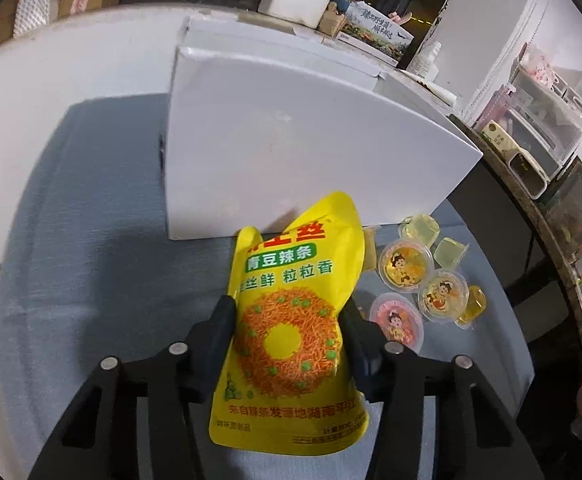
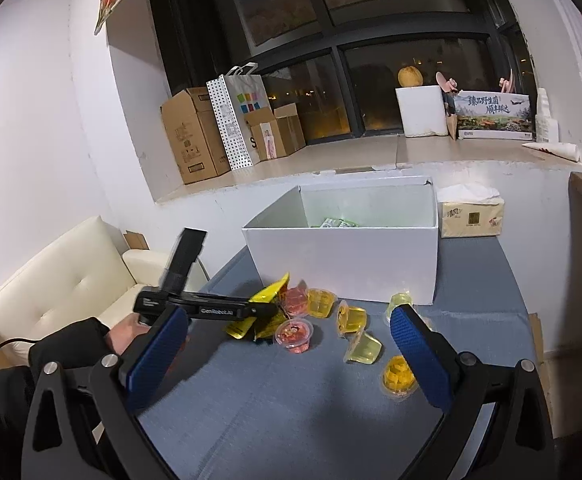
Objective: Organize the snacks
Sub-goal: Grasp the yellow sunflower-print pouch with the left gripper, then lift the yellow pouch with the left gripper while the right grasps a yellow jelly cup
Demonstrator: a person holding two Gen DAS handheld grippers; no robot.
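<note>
A glossy yellow plastic snack pouch [image 1: 291, 320], printed with green labels and a ring of orange strips dotted with green peas, stands tilted on the blue-grey cloth, its crumpled top leaning against the near wall of an open white cardboard box [image 1: 303, 152]. The pouch is pinched at its sides. Inside the box, at the far wall, lie small green-and-white packets [image 2: 337, 223]. To the right of the pouch, near the box's front, small round clear plastic jelly cups [image 2: 361, 346] are scattered: several yellow, some tipped on their sides, two pink-red ones [image 2: 294, 334] upright with cartoon lids, and one deep orange cup [image 2: 399, 374] nearest.
</note>
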